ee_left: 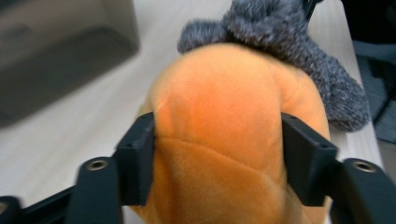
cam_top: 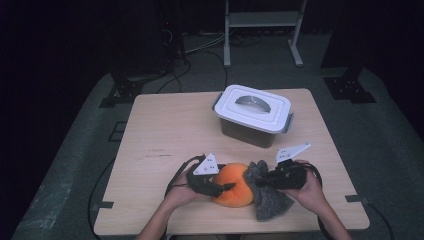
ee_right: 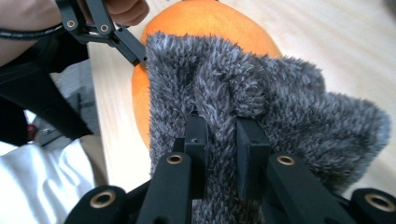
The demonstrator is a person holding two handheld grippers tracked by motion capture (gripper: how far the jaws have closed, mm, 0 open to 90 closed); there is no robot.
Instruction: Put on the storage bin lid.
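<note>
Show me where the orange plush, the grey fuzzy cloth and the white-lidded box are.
orange plush (cam_top: 234,184), high view, middle of its rounded body.
grey fuzzy cloth (cam_top: 270,202), high view, lower part lying on the table.
white-lidded box (cam_top: 252,107), high view, flat top of the lid.

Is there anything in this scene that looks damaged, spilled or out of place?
Nothing stands out. The left gripper squeezes the orange plush, the right gripper pinches the grey fuzzy cloth, and the lidded box sits closed on the table.
</note>
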